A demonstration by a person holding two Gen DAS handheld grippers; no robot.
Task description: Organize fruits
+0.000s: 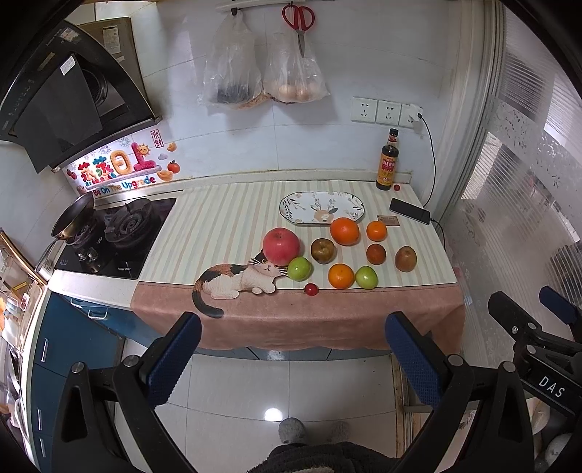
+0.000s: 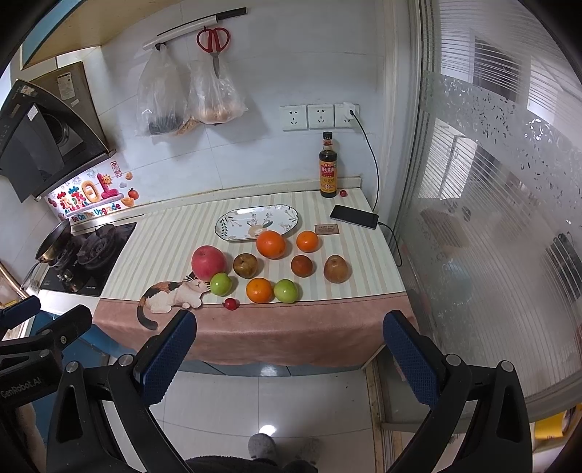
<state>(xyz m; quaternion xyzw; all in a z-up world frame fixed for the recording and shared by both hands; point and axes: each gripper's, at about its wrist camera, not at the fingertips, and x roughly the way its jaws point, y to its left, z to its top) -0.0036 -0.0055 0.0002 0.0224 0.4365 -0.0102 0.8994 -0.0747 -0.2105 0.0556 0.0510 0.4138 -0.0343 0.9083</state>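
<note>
Hovering off tabletop (image 1: pixel 254 211) front edge: left gripper (image 1: pixel 293 358), right gripper (image 2: pixel 289 354), both wide, empty. Fruits (image 2: pixel 271 244) clustered ahead, before oval plate (image 2: pixel 232 227); neither gripper clearly nearer.

A small kitchen: white tiled wall (image 1: pixel 309 145) with three sockets (image 1: pixel 385 111), red scissors (image 1: pixel 299 20) and two plastic bags (image 1: pixel 232 69) hanging from a rail. A black range hood (image 1: pixel 62 105) slopes over a gas hob (image 1: pixel 120 233). Frosted glass panels (image 2: pixel 491 218) line the right; glossy white floor tiles (image 1: pixel 272 393) reflect a lamp.
</note>
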